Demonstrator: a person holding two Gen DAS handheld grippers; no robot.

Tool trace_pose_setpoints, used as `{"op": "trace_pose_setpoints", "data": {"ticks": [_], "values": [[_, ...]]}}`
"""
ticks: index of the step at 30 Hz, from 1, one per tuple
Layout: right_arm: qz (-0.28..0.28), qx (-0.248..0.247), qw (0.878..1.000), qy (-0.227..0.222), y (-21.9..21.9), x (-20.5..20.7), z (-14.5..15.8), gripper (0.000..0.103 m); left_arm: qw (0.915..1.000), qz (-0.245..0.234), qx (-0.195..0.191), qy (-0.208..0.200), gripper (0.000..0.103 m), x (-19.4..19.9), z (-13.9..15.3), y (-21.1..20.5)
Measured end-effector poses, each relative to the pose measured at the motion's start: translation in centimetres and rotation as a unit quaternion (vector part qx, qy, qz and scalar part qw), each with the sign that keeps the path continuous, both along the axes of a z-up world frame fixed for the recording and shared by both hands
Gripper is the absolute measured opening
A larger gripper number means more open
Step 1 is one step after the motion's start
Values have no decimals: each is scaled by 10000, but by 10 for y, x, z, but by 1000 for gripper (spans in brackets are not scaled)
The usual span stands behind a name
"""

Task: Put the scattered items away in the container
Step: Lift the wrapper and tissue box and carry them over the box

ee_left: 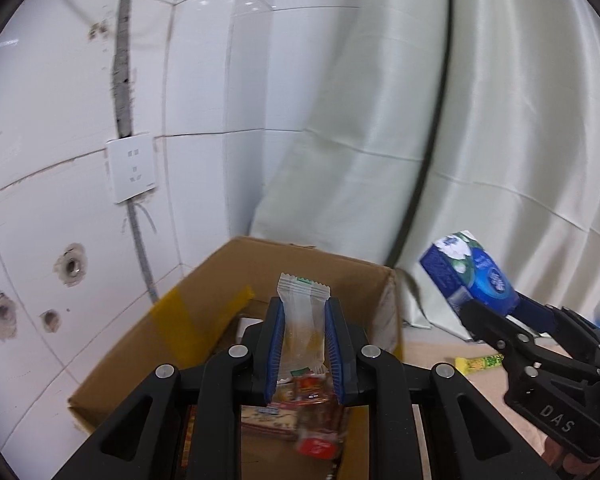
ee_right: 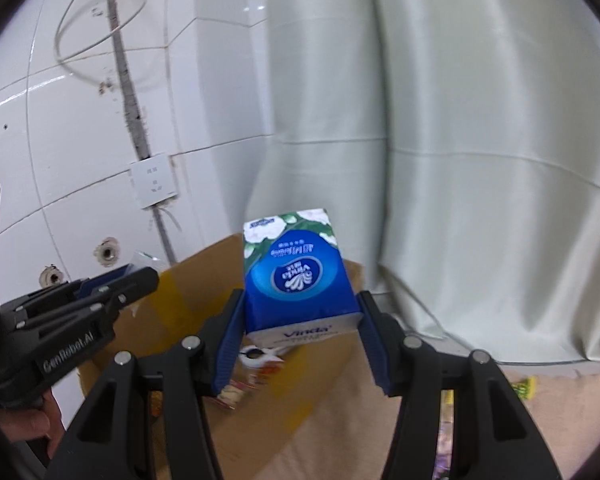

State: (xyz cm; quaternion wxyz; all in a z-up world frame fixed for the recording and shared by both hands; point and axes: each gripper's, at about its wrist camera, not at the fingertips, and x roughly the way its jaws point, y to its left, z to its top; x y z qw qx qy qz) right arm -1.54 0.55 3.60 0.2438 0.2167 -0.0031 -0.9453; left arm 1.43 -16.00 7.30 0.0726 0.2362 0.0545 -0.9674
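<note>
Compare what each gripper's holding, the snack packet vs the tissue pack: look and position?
The snack packet is thin and clear with crimped ends; the tissue pack is a thick blue block. The left gripper holds the packet over the cardboard box; the right gripper holds the tissues near its rim. Both are clamped, off the floor.

I see matt brown cardboard box [ee_left: 204, 312] w/ glossy yellow tape; clear crinkly plastic sachet [ee_left: 302, 320]; glossy blue tissue pack [ee_right: 298, 280]; shiny white wall tiles [ee_left: 60, 120]; satin-sheen cloth curtain [ee_left: 380, 120].

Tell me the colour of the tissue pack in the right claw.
Blue tissue pack, white flowers on green at the far end; clearest in the right wrist view.
</note>
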Motion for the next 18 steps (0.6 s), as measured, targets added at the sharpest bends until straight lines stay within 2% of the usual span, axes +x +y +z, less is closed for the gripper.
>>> {"op": "trace_pose_setpoints", "data": {"ticks": [6,18], "values": [[205,116,9997,-67,-37,-8,-4,59,9999,118,0,-76,22,6,-10,-22],[210,279,9987,-380,-60,-24,-20,59,9986,79,160,-491,22,-7,-41,-39]]}}
